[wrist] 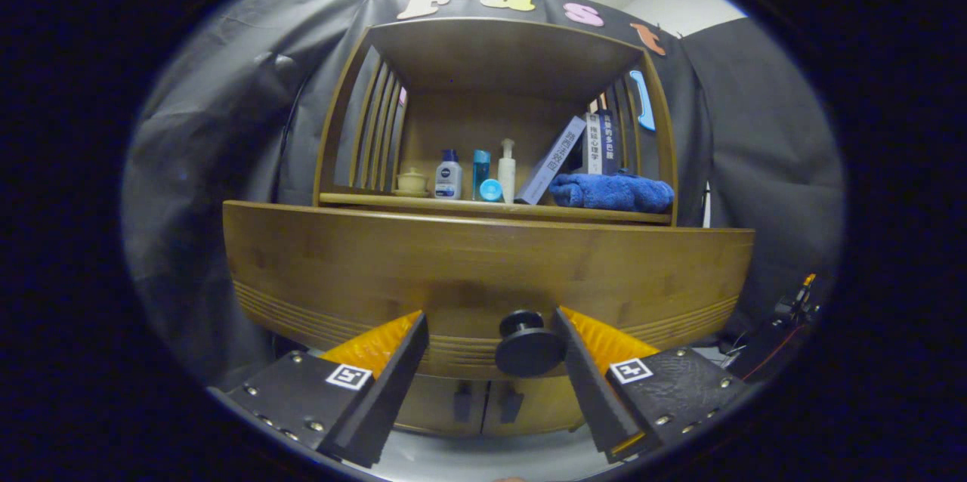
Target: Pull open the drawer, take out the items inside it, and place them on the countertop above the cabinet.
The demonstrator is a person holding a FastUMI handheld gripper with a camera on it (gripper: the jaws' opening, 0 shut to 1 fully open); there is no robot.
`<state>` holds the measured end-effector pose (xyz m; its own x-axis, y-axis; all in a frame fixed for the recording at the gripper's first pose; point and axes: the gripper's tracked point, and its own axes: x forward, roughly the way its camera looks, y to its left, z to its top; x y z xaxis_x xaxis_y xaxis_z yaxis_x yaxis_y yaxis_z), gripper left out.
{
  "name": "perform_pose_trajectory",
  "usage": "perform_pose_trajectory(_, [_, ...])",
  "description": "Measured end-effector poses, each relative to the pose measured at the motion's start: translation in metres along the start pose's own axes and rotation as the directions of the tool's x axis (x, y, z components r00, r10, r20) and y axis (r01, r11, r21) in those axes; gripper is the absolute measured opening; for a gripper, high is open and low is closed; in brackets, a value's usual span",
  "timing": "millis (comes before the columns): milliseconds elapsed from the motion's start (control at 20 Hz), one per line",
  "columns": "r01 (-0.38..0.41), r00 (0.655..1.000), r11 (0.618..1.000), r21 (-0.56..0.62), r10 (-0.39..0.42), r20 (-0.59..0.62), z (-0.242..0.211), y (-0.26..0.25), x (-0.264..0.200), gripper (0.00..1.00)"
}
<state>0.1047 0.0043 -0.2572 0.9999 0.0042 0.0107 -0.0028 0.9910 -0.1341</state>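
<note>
Knob [526, 346] on drawer front [483, 270], between fingers but hugging right one. Gripper [491, 327] spread wide, grasping nothing. Shift right to centre knob, clench behind its flange, pull straight back. Countertop [483, 204] above cabinet.

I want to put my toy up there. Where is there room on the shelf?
The shelf looks crowded: cup, bottles, books and blue towel fill it, with a small bare patch left of the cup by the slats. Below, the drawer front is closed; the open gripper has the knob between its fingers, nearer the right one.
</note>
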Motion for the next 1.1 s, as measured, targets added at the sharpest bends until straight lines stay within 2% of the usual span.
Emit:
perform_pose_trajectory(150, [0.016, 0.999, 1.000, 0.007, -0.016, -0.048, -0.008, 0.005, 0.022, 1.00])
perform_pose_trajectory(1100, [0.003, 0.998, 1.000, 0.013, -0.003, -0.058, -0.002, 0.012, 0.123, 0.99])
